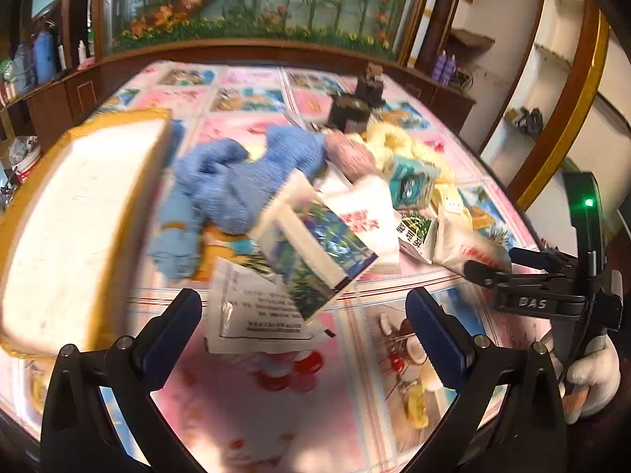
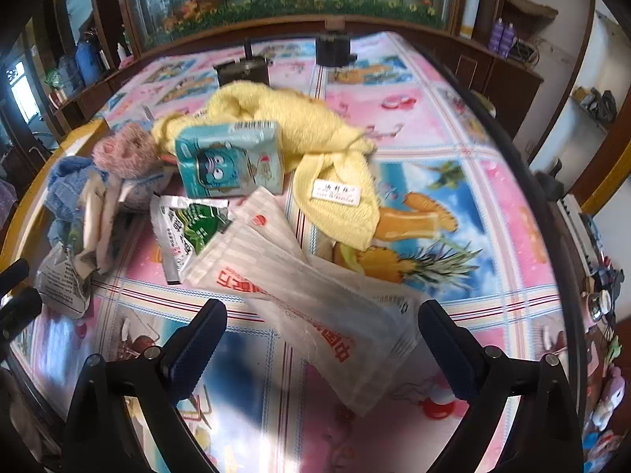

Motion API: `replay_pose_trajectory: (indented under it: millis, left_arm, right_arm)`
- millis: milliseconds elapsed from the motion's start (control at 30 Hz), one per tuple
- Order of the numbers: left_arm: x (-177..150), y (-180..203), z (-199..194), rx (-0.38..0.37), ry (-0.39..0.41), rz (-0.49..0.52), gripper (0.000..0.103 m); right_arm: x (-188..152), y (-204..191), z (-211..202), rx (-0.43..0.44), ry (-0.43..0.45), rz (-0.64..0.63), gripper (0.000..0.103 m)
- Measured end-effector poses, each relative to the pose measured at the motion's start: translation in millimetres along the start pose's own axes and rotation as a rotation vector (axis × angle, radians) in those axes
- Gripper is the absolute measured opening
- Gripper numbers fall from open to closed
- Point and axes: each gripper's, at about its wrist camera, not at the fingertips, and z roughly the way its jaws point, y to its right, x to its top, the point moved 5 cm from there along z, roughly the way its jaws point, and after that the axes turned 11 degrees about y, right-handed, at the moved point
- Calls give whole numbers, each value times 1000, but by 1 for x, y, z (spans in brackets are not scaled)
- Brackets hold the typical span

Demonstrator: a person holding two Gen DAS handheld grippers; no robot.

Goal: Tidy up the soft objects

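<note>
My left gripper is open and low over the table. Just beyond its fingertips lie a tilted packet with a plant picture and a white printed sachet. A blue cloth, a pink knitted piece and a yellow towel sit further back. My right gripper is open too, its fingers either side of a striped white bag with red print. The yellow towel, a teal tissue pack, the pink knit and the blue cloth lie behind it.
A white tray with a yellow rim stands at the left. Two black boxes sit at the far side of the patterned tablecloth. A green-white packet lies by the bag. Shelves and a cabinet surround the table.
</note>
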Motion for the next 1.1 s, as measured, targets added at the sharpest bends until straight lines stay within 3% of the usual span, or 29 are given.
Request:
replay_pose_trajectory:
  millis: [100,167,267,400,567,667,767,1033,1100]
  left_arm:
    - [3,-21,-20,9,53,-22,103]
    - [5,-32,-25,16,77,-32,103]
    - [2,-39,-23,-5,73,-58,103]
    - [-6,-33,-27,-39,57,-57,103]
    - [6,-16,-28,-66,86,-21,103]
    - [15,-16,-16,-67,62,-40,94]
    - [13,-19,-8,-85,42,-56,93]
    - [-20,-15,24,-60,-105,73,93]
    - [-26,-8,29,-122,-136,65,92]
  right_arm:
    - [10,-8,-40,-25,213,-81,99]
    - [10,-14,-47,14,272,-114,103]
    - [10,-13,-26,-6,165,-120,101]
    - [1,2,-15,43,94,-39,93]
    - [-9,14,-19,40,107,-18,92]
    - [-9,25,-24,34,123,5,92]
    - [-10,37,-25,24,122,23,92]
    - [-24,53,-12,41,75,88,92]
    - [-23,53,-13,53,77,93,92]
